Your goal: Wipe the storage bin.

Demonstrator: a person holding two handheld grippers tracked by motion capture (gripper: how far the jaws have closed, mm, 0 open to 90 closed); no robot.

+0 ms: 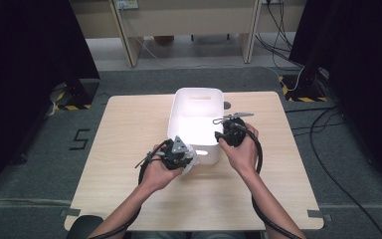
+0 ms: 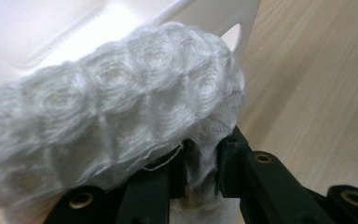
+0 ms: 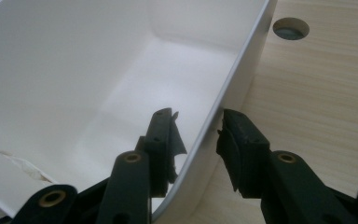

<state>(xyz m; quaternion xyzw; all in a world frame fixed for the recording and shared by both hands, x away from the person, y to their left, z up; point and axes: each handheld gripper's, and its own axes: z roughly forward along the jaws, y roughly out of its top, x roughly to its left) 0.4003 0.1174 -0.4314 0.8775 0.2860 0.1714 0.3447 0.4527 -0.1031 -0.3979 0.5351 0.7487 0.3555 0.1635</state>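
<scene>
High view: a white plastic bin [image 1: 197, 119] stands near the middle of a light wooden table [image 1: 129, 129], its open top facing up and its interior overexposed, so any contents cannot be made out from above. The left gripper [image 1: 181, 154] sits at the bin's near left corner, gripping a white cloth [image 1: 193, 158] that bunches just beside the bin wall. The right gripper [image 1: 224, 135] is at the bin's right wall, near its front corner; whether its jaws touch the wall cannot be told from above.

Left gripper view: the jaws are clamped nearly together on a fold of the cloth [image 2: 121, 121], a white waffle-textured fabric with a loose thread at its lower edge. The cloth's left end is cut off by the frame edge. Behind it rise the bin [image 2: 214, 18] rim and a handle cutout, with bare tabletop to the right.

Right gripper view: the jaws stand partly apart and straddle the bin [image 3: 233, 79] wall, one inside and one outside; the outer pad stands clear of the wall, while contact by the inner one cannot be judged. The bin floor is bare apart from a scrap of white material [image 3: 25, 165] at the lower left, partly hidden by the rim. A round hole [image 3: 291, 28] pierces the tabletop beyond the bin.
</scene>
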